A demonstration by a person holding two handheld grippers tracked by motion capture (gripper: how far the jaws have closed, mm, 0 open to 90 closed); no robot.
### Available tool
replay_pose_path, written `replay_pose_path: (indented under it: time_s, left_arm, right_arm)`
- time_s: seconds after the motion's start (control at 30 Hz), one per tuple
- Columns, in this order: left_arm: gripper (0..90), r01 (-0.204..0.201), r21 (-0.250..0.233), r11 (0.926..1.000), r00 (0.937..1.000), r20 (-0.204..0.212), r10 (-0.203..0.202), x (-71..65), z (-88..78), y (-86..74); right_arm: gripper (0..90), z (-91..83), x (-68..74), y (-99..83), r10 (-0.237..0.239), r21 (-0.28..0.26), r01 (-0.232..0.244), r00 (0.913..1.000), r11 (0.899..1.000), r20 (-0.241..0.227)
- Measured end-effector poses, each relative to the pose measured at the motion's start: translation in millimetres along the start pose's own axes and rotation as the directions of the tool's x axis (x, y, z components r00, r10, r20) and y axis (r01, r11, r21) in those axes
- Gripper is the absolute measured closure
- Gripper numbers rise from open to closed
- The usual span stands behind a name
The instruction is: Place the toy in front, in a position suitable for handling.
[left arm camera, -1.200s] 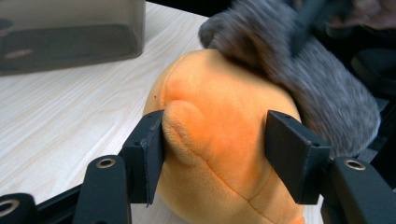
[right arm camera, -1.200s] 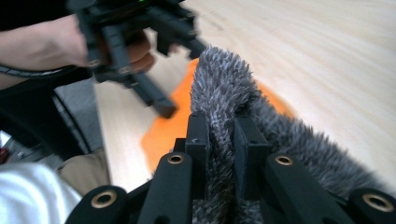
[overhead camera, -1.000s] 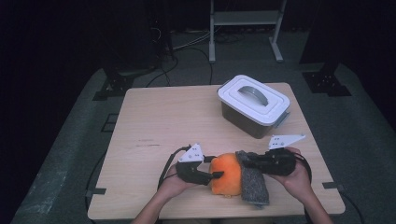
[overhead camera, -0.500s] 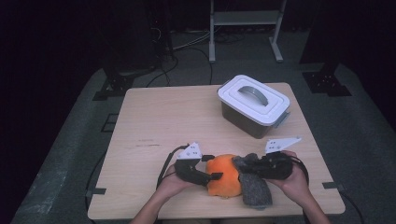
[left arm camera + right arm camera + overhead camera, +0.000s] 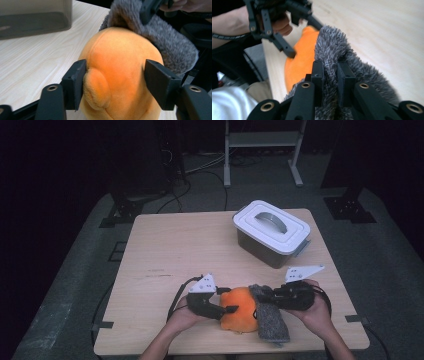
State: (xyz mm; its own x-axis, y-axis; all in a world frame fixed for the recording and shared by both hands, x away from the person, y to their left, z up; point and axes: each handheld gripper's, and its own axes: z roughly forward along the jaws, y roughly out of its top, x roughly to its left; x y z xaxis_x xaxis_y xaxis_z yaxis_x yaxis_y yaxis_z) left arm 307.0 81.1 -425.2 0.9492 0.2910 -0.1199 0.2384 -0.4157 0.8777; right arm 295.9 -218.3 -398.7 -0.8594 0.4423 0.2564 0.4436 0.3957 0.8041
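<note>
An orange plush toy lies near the table's front edge, and a grey furry piece drapes over its right side. My left gripper comes in from the left. Its jaws straddle the orange plush and have just been closing, with both pads against its sides. My right gripper reaches in from the right. In the right gripper view it is shut on a fold of the grey fur. The orange plush lies just beyond that fold.
A dark plastic box with a white handled lid stands at the back right of the wooden table. A metal stand and cables lie on the dark floor behind the table.
The plush and grey fur have shifted slightly toward the front edge between the two grippers. Both hands stay nearly where they were.
</note>
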Motion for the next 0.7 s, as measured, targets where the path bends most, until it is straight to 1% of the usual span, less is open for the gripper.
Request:
replay_pose_path:
  time_s: [0.07,0.13,0.2,0.27,0.3,0.33,0.37,0.4,0.43,0.47,0.5,0.53,0.57,0.6,0.63,0.7]
  left_arm:
    - [25.8,0.009,0.004,0.9999,1.0000,-0.002,-0.009,-0.1,0.3,0.7]
    - [20.1,0.024,0.012,0.9996,0.9997,0.003,-0.024,-0.1,2.1,0.6]
    - [16.0,0.035,0.033,0.9988,0.9993,0.014,-0.036,0.8,4.8,-0.5]
    - [15.1,0.044,0.046,0.9979,0.9984,0.033,-0.046,2.2,8.1,-3.8]
    - [17.4,0.047,0.042,0.9980,0.9980,0.040,-0.048,2.3,8.9,-5.3]
    - [23.3,0.035,0.040,0.9986,0.9987,0.036,-0.037,1.9,8.4,-5.3]
    - [28.5,0.010,0.037,0.9993,0.9997,0.022,-0.011,1.0,6.5,-3.9]
    - [34.3,-0.021,0.018,0.9996,0.9998,0.006,0.021,-0.9,4.5,-2.2]
    - [37.5,-0.058,-0.007,0.9983,0.9982,-0.015,0.058,-3.5,2.2,-0.5]
    - [39.6,-0.108,-0.033,0.9936,0.9932,-0.048,0.106,-6.6,0.0,1.3]
    - [41.0,-0.157,-0.044,0.9866,0.9847,-0.083,0.153,-9.7,-1.2,3.6]
    - [41.4,-0.208,-0.046,0.9771,0.9732,-0.111,0.202,-12.7,-1.8,5.3]
    - [41.5,-0.243,-0.050,0.9687,0.9632,-0.130,0.235,-15.3,-1.4,5.4]
    - [41.4,-0.257,-0.043,0.9654,0.9598,-0.128,0.250,-15.8,-0.6,4.7]
    - [41.2,-0.254,-0.032,0.9666,0.9612,-0.119,0.249,-15.1,0.4,3.0]
    - [40.3,-0.235,-0.035,0.9713,0.9673,-0.106,0.230,-11.9,0.5,-0.9]
  right_arm:
    - [76.7,3.7,3.1,-1.2,-0.011,0.014,0.011,0.9998,1.000,-0.015]
    - [76.8,6.1,6.0,-1.8,-0.018,0.020,0.019,0.9989,1.000,-0.044]
    - [76.7,8.6,10.1,-1.9,-0.031,0.027,0.033,0.9969,0.999,-0.072]
    - [76.6,10.7,14.8,-0.7,-0.048,0.038,0.052,0.9946,0.998,-0.091]
    - [76.7,11.3,16.4,0.3,-0.057,0.042,0.061,0.9942,0.997,-0.091]
    - [76.7,11.4,17.6,1.4,-0.065,0.046,0.068,0.9946,0.997,-0.082]
    - [76.8,10.8,17.8,2.4,-0.070,0.042,0.073,0.9952,0.996,-0.069]
    - [77.0,9.4,17.2,3.5,-0.066,0.033,0.069,0.9958,0.997,-0.063]
    - [77.2,7.0,16.5,5.3,-0.067,0.019,0.068,0.9963,0.997,-0.054]
    - [77.2,4.1,16.2,7.4,-0.067,0.001,0.067,0.9969,0.998,-0.041]
    - [77.2,1.3,15.8,9.7,-0.071,-0.020,0.071,0.9971,0.997,-0.028]
    - [77.2,-1.1,15.8,12.0,-0.071,-0.043,0.070,0.9973,0.997,-0.020]
    - [77.2,-2.4,15.8,13.9,-0.071,-0.056,0.070,0.9974,0.996,-0.011]
    - [77.2,-2.4,16.0,15.1,-0.072,-0.060,0.072,0.9974,0.996,-0.001]
    - [77.2,-1.1,15.4,15.2,-0.070,-0.062,0.070,0.9975,0.996,0.002]
    - [77.1,4.4,13.8,12.8,-0.064,-0.039,0.064,0.9979,0.997,-0.004]
